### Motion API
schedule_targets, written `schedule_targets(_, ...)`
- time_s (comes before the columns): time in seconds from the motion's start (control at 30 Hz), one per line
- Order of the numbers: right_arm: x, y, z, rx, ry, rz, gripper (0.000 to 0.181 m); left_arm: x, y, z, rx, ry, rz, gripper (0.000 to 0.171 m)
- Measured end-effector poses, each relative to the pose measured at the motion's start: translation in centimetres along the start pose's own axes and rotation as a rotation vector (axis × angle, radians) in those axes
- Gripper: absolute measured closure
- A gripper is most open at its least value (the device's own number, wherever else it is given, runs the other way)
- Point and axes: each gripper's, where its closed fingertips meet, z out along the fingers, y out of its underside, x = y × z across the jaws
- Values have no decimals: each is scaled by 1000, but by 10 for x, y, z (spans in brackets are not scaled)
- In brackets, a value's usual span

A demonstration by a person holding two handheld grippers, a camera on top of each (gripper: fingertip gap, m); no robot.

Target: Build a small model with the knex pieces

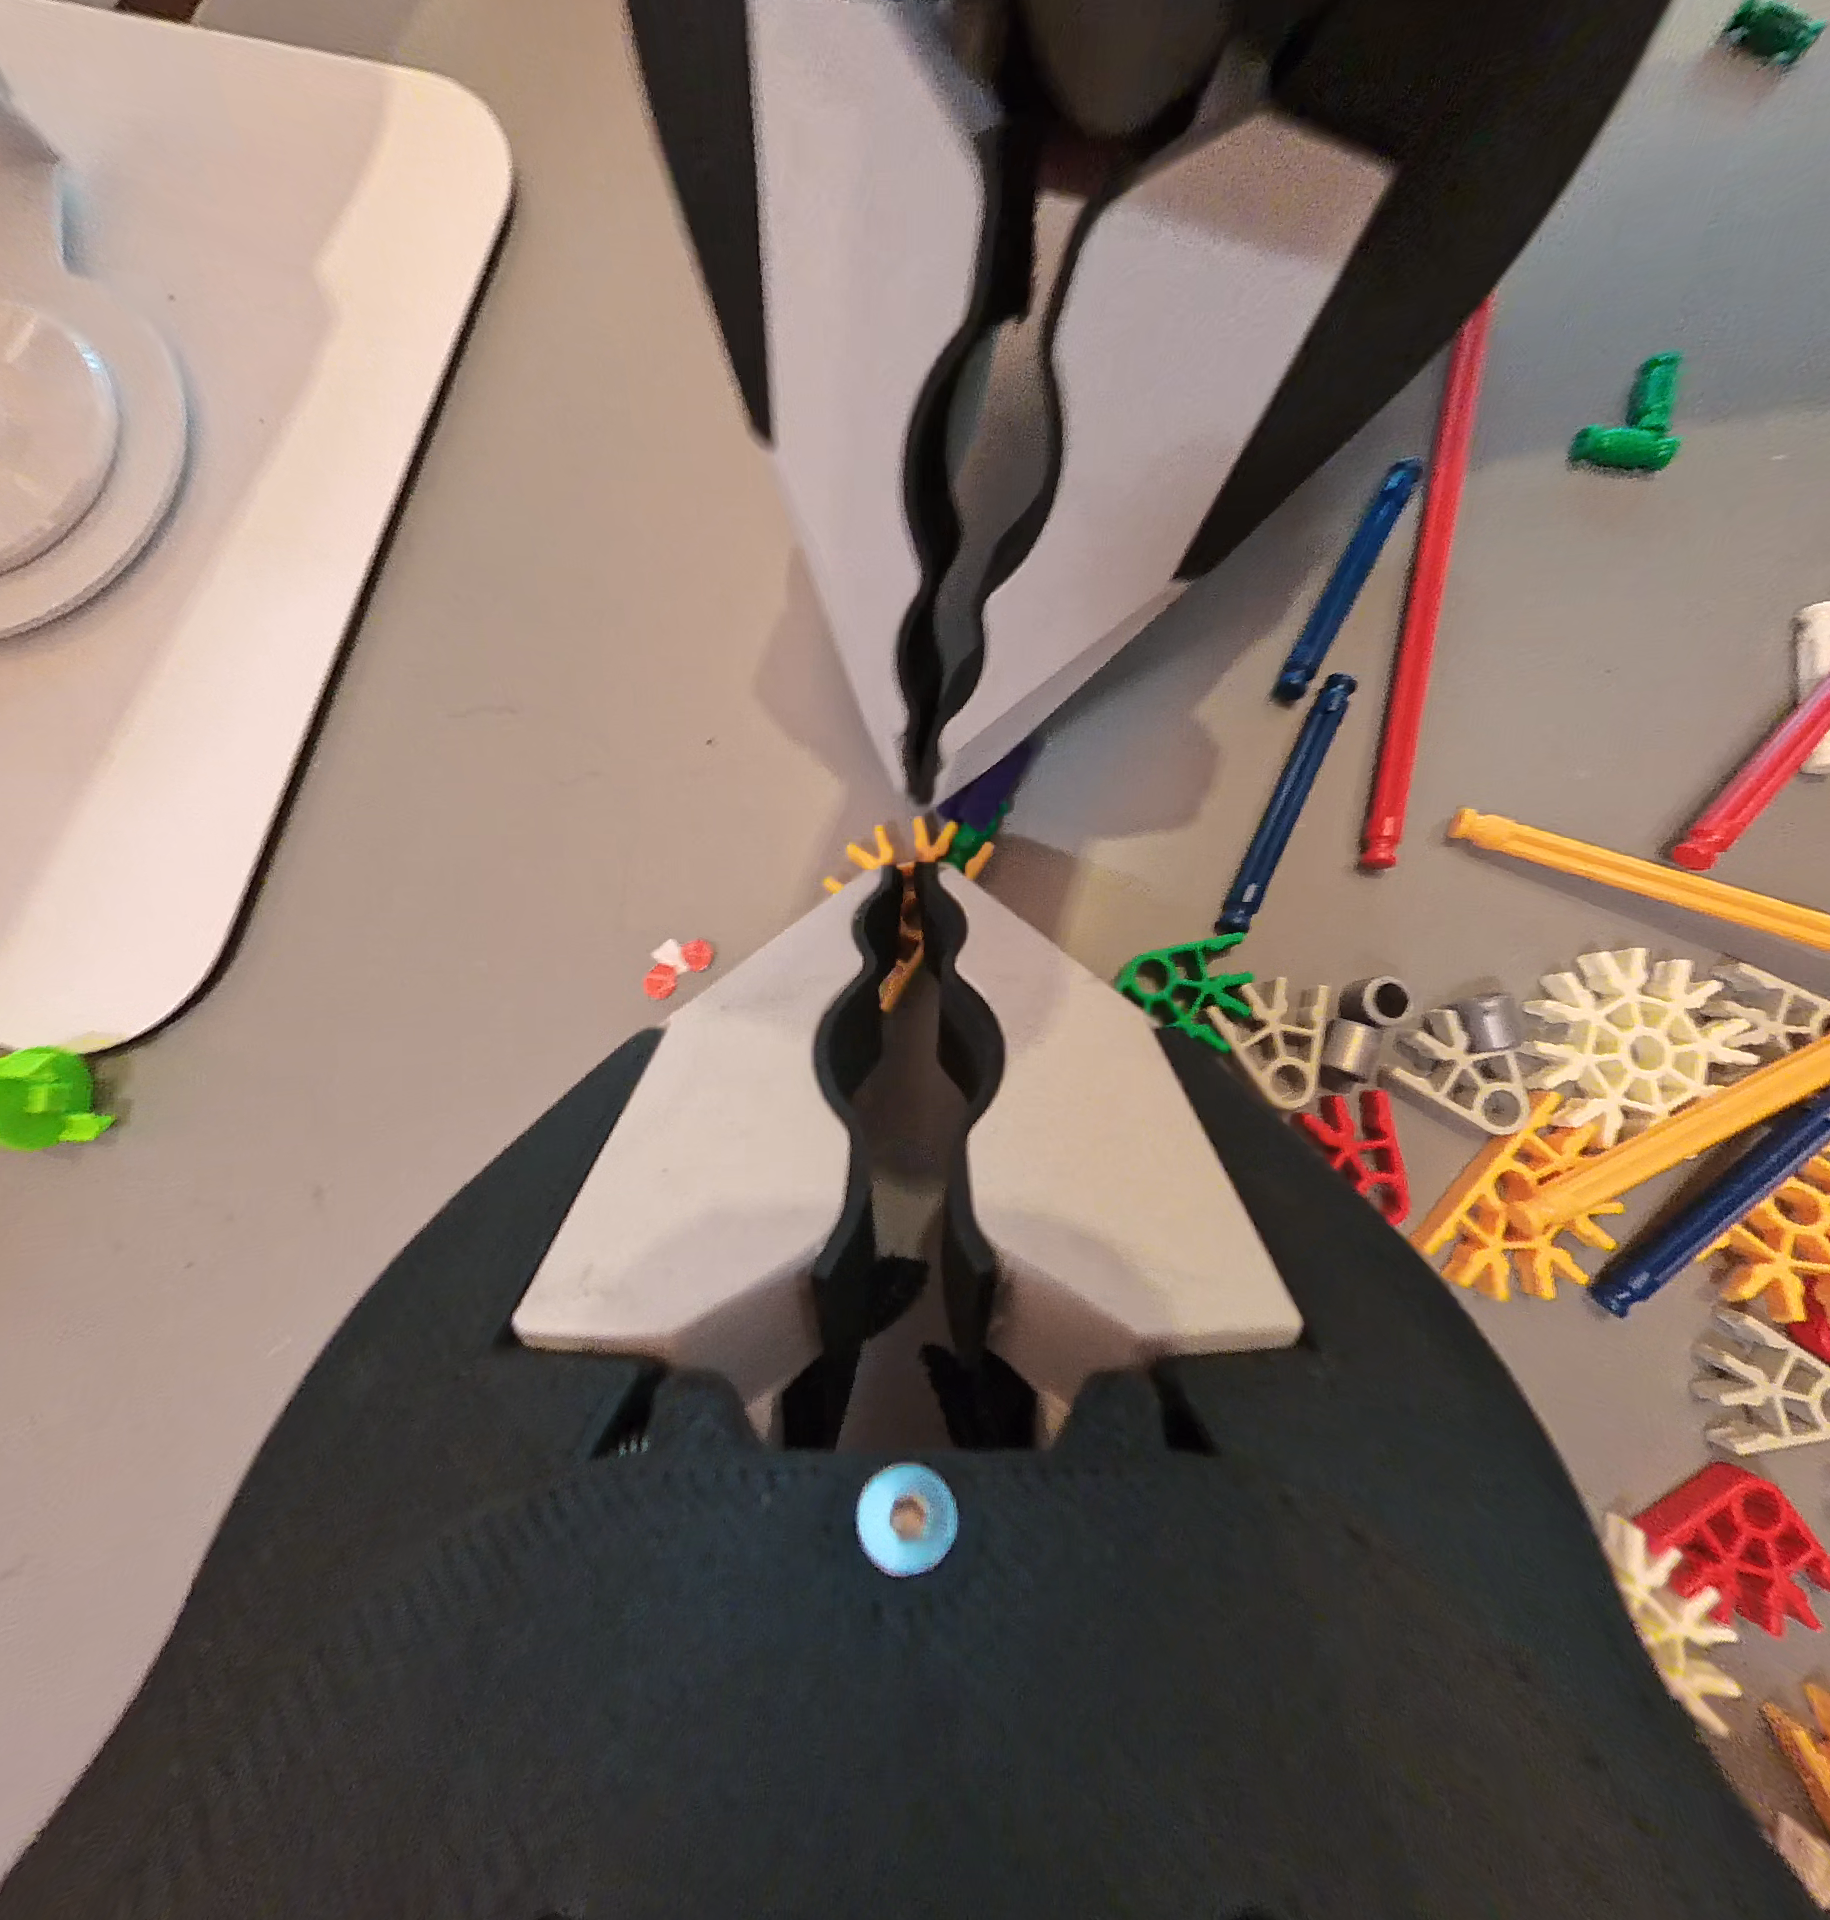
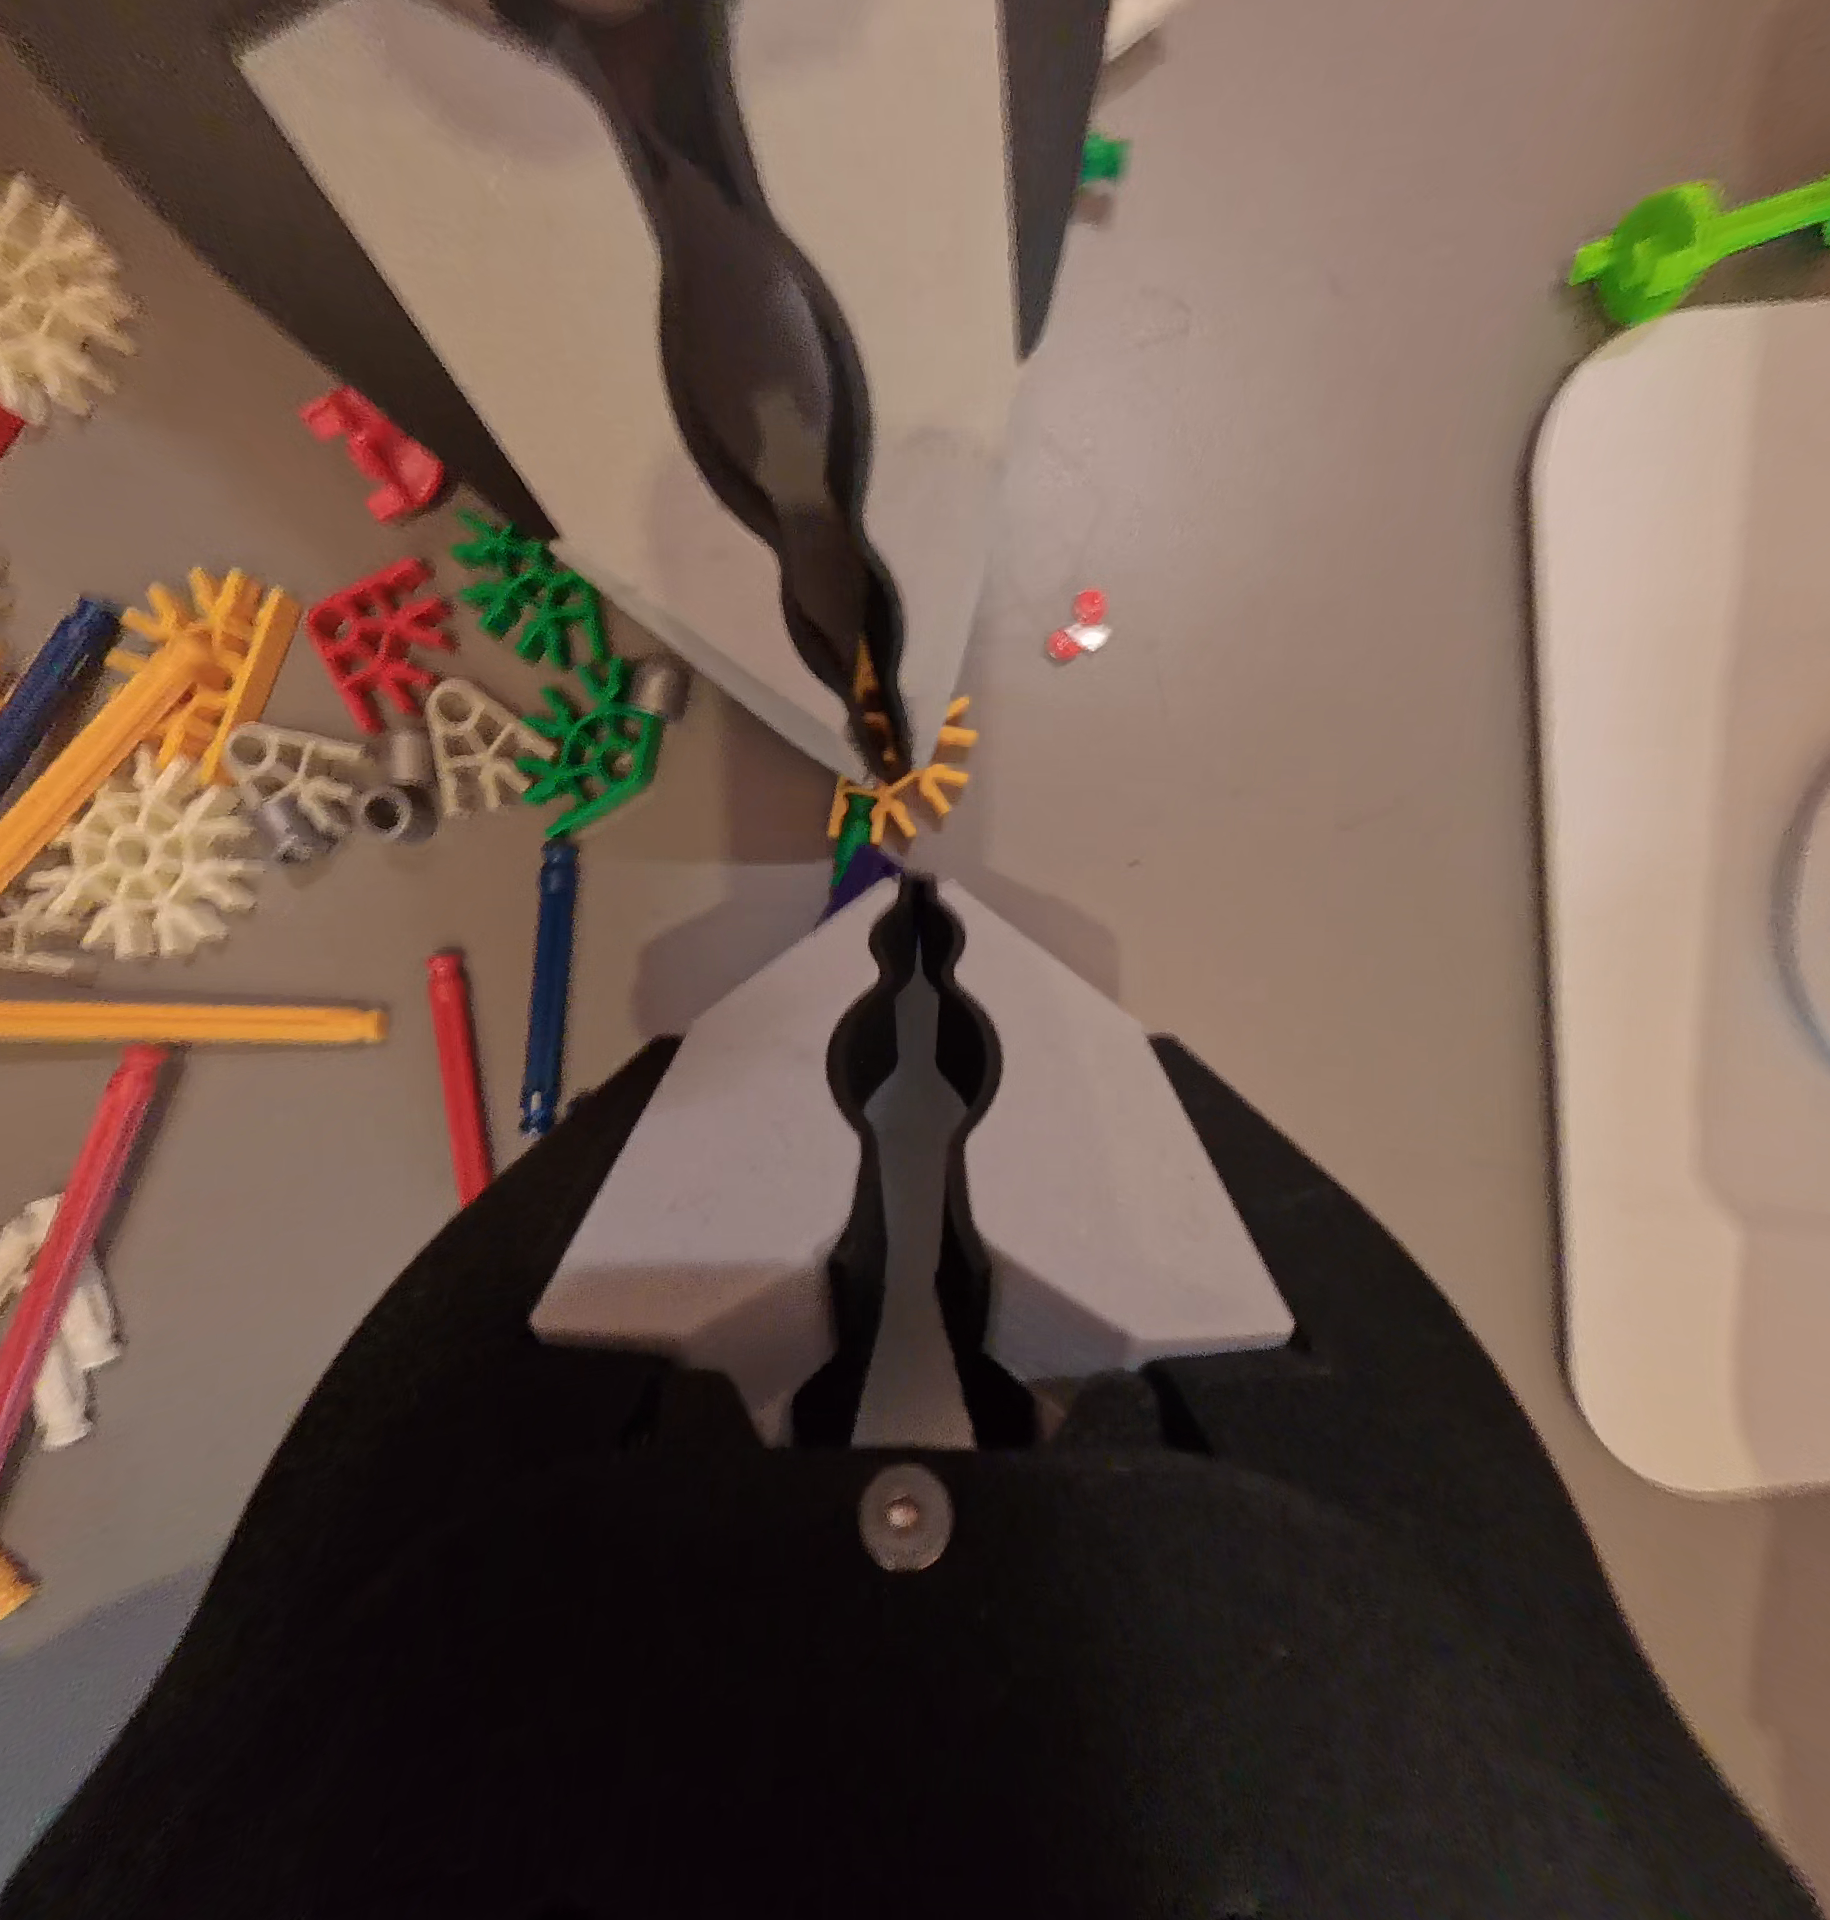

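Note:
My left gripper (image 1: 916, 883) is shut on a yellow-orange snowflake connector (image 1: 869, 852), whose prongs stick out past the tips. The connector also shows in the right wrist view (image 2: 916, 795), clamped by the left gripper (image 2: 875, 764) coming in from the top. A short green rod (image 2: 854, 821) is plugged into the connector and ends in a dark purple piece (image 2: 864, 868). My right gripper (image 2: 913, 883) is shut, with its tips pinching that purple piece at its edge. In the left wrist view the right gripper (image 1: 921, 795) meets mine tip to tip, with the purple piece (image 1: 989, 795) beside it.
A pile of loose rods and connectors (image 1: 1617, 1091) lies on the grey table, and shows at the left in the right wrist view (image 2: 163, 779). A white tray (image 1: 267, 520) holds a clear glass dish (image 1: 17, 416). A lime-green piece (image 1: 28, 1096) and small red bits (image 1: 677, 961) lie nearby. My left and right fingertips are right by each other.

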Motion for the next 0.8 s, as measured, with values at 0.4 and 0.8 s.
schedule_targets(0.4,-2,-1,-18,63,40,76,181,-2,0,1,11,-69,23,170)
schedule_targets(0.8,-10,4,-7,67,145,63,178,-2,0,1,17,-84,8,170)
